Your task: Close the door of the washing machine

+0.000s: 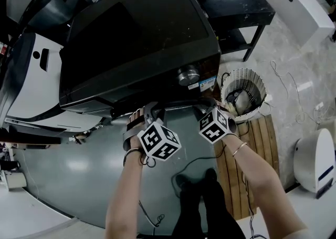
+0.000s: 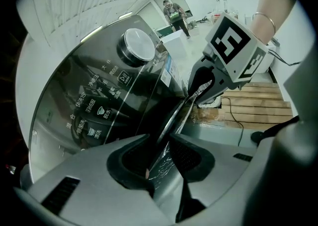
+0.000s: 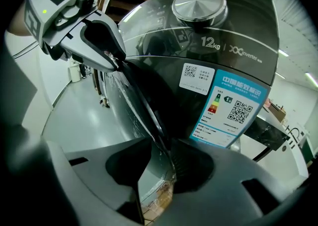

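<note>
The black washing machine [image 1: 142,38] stands in front of me, seen from above, with a silver knob [image 1: 187,75] on its panel. Its round door [image 1: 176,105] stands ajar at the front. In the left gripper view the door's thin rim [image 2: 174,120] runs between the pads of my left gripper [image 2: 161,158], which is closed on it. My right gripper [image 3: 161,165] grips the same rim [image 3: 144,111] farther along. Each gripper shows in the other's view, the right gripper [image 2: 201,88] and the left gripper [image 3: 107,51], both on the door's edge.
A white laundry basket [image 1: 242,93] stands right of the machine, beside a wooden pallet [image 1: 257,148]. A black table [image 1: 236,7] is behind it. A cable [image 1: 194,162] lies on the grey floor by the person's feet. A white device [image 1: 315,162] sits at the far right.
</note>
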A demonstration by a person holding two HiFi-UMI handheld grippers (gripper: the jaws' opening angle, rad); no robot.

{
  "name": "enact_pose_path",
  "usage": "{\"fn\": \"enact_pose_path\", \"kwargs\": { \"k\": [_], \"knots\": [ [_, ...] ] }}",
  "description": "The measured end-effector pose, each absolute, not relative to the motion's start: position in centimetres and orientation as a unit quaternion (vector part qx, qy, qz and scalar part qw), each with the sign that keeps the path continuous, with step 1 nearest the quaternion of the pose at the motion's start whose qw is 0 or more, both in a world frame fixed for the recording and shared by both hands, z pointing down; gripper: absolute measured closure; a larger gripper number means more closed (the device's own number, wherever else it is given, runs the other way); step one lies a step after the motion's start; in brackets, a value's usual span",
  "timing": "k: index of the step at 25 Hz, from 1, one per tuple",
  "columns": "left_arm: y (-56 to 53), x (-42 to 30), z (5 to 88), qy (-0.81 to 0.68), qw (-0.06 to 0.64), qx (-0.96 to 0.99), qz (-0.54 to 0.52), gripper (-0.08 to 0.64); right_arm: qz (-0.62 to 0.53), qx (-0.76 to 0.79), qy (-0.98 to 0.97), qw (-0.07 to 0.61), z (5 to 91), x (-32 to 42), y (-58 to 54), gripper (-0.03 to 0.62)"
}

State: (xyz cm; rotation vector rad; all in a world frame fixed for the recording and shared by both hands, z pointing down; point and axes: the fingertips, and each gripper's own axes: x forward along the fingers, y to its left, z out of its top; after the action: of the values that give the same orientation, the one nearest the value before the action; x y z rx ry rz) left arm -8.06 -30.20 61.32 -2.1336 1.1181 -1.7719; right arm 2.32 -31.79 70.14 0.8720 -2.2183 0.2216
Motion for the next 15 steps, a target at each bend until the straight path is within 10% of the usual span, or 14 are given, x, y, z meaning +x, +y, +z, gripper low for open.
{"fn": "enact_pose_path", "kwargs": {
  "k": [15],
  "knots": [
    [-29.2,-7.8,60.0,0.388,0.061,-0.72,-0.572,0.403,0.089,0.352,-0.86,0.359,69.0,3.0,-30.9,0.463]
  ]
}}
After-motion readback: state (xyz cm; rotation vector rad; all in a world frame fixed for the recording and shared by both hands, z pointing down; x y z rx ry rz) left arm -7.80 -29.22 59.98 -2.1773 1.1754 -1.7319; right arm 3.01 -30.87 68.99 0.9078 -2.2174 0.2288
